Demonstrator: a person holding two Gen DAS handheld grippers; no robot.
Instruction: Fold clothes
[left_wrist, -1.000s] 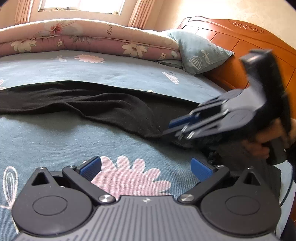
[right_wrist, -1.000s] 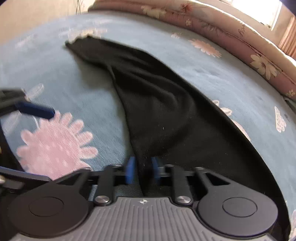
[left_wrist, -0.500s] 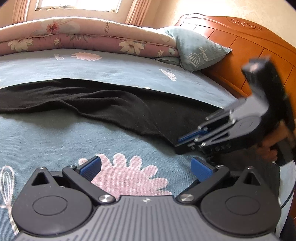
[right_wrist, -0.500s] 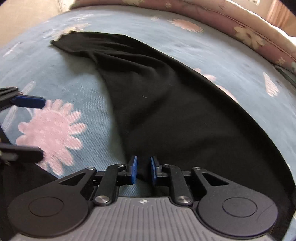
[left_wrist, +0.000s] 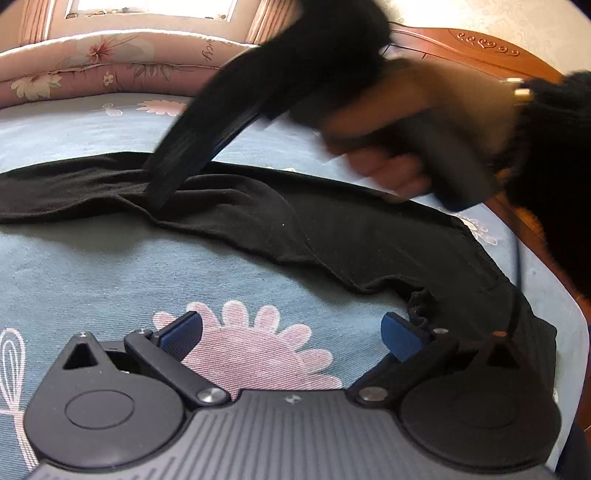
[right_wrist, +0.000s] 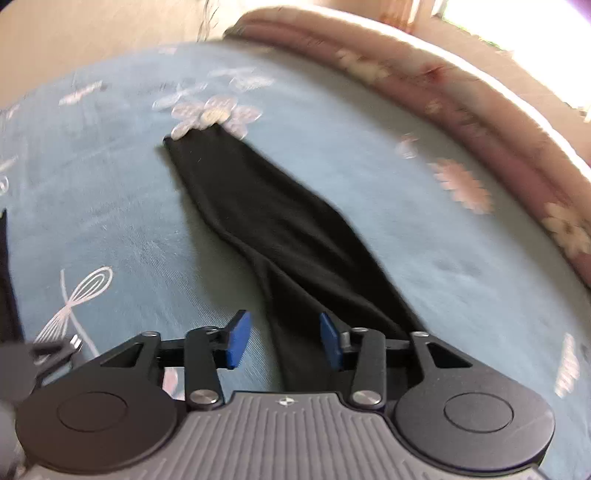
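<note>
Nearest, the left gripper (left_wrist: 291, 332) hovers with jaws wide apart and empty over the blue floral bed (left_wrist: 110, 273). Beyond, black trousers (left_wrist: 332, 236) lie flat across it. The right gripper (right_wrist: 284, 339), jaws opening, straddles one trouser leg without pressing it.

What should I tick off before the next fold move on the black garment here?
1. Long black knit garment lying on the blue flowered bedspread: ok.
2. Garment flat: not ok, ridges and a bunched end near the left gripper.
3. Left gripper free of cloth: ok, open over the bedspread.
4. Right gripper gripping: not ok, opening, cloth below its blue fingers, unpinched.
5. Far narrow end reached: cannot tell.
</note>
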